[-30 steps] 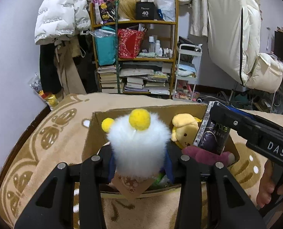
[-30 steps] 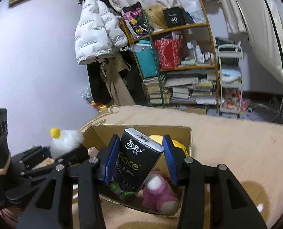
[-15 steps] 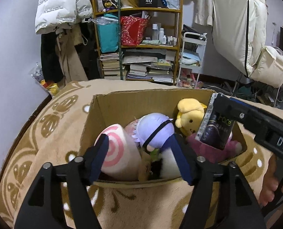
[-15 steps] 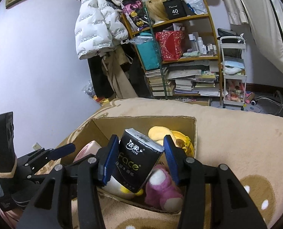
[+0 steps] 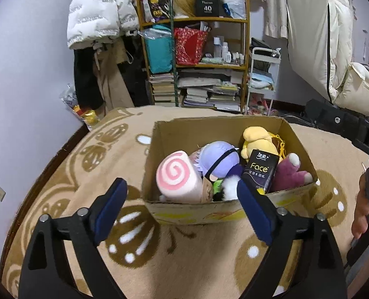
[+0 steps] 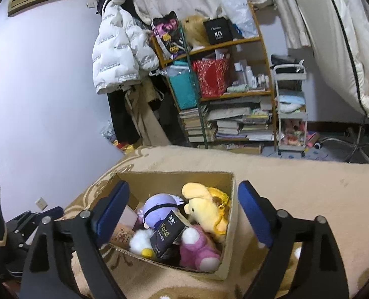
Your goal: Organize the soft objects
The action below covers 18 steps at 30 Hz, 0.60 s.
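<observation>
An open cardboard box [image 5: 199, 214] stands on a beige patterned blanket. Inside lie a pink swirl roll plush [image 5: 177, 177], a purple plush [image 5: 219, 158], a yellow plush [image 5: 256, 140], a magenta plush [image 5: 289, 174], a white fluffy toy [image 5: 230, 186] and a black tissue pack [image 5: 260, 172]. My left gripper [image 5: 180, 186] hovers at the box's near wall, its jaws opening with nothing between them. In the right wrist view my right gripper [image 6: 183, 189] hangs above the box [image 6: 229, 224] and the tissue pack [image 6: 168, 234], its jaws also opening and empty.
The blanket [image 5: 85, 174] spreads around the box, with a wall and dark bed edge at the left. Behind stand a cluttered bookshelf [image 5: 197, 74], a white trolley [image 5: 261, 82] and hanging jackets [image 5: 97, 12]. A person's hand [image 5: 361, 209] shows at the right edge.
The left gripper opened, dropped the white fluffy toy into the box and drew back. The right gripper opened and the tissue pack fell among the plush toys.
</observation>
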{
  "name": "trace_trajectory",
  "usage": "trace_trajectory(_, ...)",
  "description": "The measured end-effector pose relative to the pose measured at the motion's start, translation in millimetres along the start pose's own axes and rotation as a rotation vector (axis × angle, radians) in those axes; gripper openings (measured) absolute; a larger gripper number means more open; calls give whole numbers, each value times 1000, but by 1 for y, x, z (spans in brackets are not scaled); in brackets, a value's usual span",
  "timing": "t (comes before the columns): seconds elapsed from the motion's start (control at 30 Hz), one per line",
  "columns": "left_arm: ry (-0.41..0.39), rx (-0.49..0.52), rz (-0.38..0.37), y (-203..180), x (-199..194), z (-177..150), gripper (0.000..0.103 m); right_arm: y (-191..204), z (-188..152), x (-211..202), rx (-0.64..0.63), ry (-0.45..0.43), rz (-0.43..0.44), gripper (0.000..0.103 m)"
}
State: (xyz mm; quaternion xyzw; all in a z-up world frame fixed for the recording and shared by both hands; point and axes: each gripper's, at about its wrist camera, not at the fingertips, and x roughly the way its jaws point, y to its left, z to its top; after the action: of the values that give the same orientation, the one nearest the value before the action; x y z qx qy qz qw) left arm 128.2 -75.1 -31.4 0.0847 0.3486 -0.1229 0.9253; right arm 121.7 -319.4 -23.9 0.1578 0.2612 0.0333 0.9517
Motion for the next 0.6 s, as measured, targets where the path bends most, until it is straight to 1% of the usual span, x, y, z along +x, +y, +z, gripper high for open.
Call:
trace_trajectory(0.03,-7,-2,7,1,-5,-1,91,1,0,-5,-2,-4,-2,102)
trace_trajectory(0.07,-14,-5,12,2,-11,-2,93,1,1,-8,-3,-8,-3,103)
trace_trajectory(0.23,-53,-5,35,5,-39,-9,97,6,0,-30,-26,-21,-28,103)
trace_trajectory(0.3,-67,-9,42,7,-49,-10,100,8,0,-38,-36,-23,-34,103)
trace_trajectory(0.53,-104,-70,51,18,-85,-20,101,18,-5,-68,-64,-39,-50,103)
trace_trajectory(0.6,-117,-73,61,19,-94,-23,101,19,-8,-78,-71,-46,-53,103)
